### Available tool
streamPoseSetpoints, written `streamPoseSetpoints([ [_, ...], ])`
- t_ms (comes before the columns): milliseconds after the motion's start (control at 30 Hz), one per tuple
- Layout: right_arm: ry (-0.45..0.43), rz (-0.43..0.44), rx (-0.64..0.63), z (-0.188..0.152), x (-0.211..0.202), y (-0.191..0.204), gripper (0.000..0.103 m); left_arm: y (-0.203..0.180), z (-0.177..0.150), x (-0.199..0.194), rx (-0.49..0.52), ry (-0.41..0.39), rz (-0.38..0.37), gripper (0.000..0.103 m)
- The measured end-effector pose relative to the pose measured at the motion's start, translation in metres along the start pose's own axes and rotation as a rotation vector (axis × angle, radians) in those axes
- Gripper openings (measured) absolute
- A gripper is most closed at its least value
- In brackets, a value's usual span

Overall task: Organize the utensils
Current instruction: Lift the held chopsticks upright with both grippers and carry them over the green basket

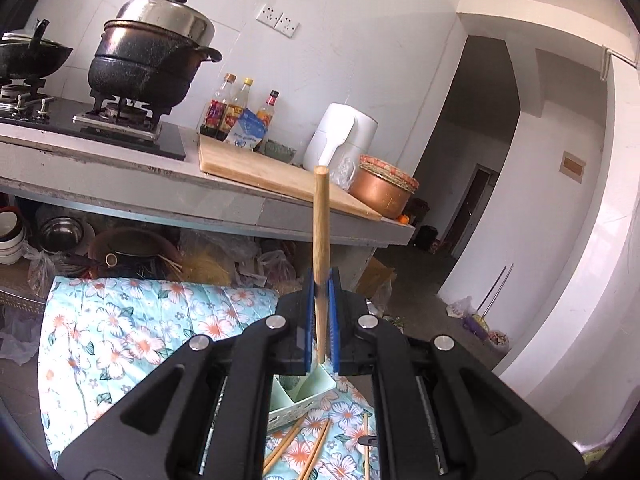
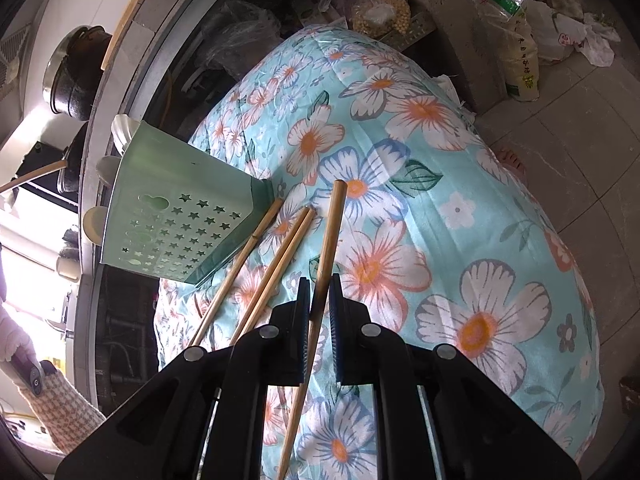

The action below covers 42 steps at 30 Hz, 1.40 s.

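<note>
L gripper [image 1: 321,280] clamping wooden stick [image 1: 320,224], holding it upright in air w/ kitchen counter [image 1: 224,196] behind. R gripper [image 2: 319,280] pinching one chopstick [image 2: 325,256] over floral cloth [image 2: 440,220]. Three more chopsticks [image 2: 276,256] lying on cloth just left of it, tips near green holder [image 2: 176,208] (star cutouts, sitting on cloth). Gloved hand [image 2: 16,340] showing at far left edge.

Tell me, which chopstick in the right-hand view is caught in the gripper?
The rightmost chopstick, pinched by the right gripper. The other three lie loose on the floral cloth beside the green holder.
</note>
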State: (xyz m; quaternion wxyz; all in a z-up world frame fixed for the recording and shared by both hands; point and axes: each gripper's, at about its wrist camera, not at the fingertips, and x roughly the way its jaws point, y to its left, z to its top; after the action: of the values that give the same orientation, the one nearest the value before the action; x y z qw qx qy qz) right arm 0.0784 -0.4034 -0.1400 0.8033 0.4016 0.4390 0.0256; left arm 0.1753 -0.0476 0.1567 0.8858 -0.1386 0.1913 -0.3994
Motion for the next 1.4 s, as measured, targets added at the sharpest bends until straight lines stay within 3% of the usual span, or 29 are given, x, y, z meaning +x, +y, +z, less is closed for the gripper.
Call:
streamPoseSetpoints([
  [100, 0.0, -0.002, 0.0, 0.0, 0.001, 0.001, 0.01, 0.004, 0.007, -0.017, 0.004, -0.055, 0.027, 0.006],
  [200, 0.0, -0.005, -0.001, 0.0, 0.002, 0.001, 0.01, 0.013, 0.005, -0.019, 0.001, -0.06, 0.072, 0.006],
  [600, -0.007, -0.015, -0.002, -0.001, 0.0, 0.004, 0.01, 0.023, -0.04, 0.038, 0.105, 0.124, 0.23, 0.006],
  [867, -0.012, -0.016, -0.004, -0.002, -0.002, 0.005, 0.01, 0.031, -0.067, 0.073, 0.147, 0.208, 0.272, 0.006],
  [1100, -0.025, -0.003, -0.009, -0.004, -0.006, 0.008, 0.009, 0.039, -0.072, 0.08, 0.132, 0.227, 0.291, 0.007],
  [1200, -0.023, 0.002, -0.009, -0.004, -0.006, 0.008, 0.009, 0.039, -0.07, 0.076, 0.125, 0.208, 0.303, 0.022],
  [1400, -0.023, 0.006, -0.009, -0.004, -0.006, 0.009, 0.009, 0.037, -0.064, 0.065, 0.119, 0.159, 0.312, 0.036],
])
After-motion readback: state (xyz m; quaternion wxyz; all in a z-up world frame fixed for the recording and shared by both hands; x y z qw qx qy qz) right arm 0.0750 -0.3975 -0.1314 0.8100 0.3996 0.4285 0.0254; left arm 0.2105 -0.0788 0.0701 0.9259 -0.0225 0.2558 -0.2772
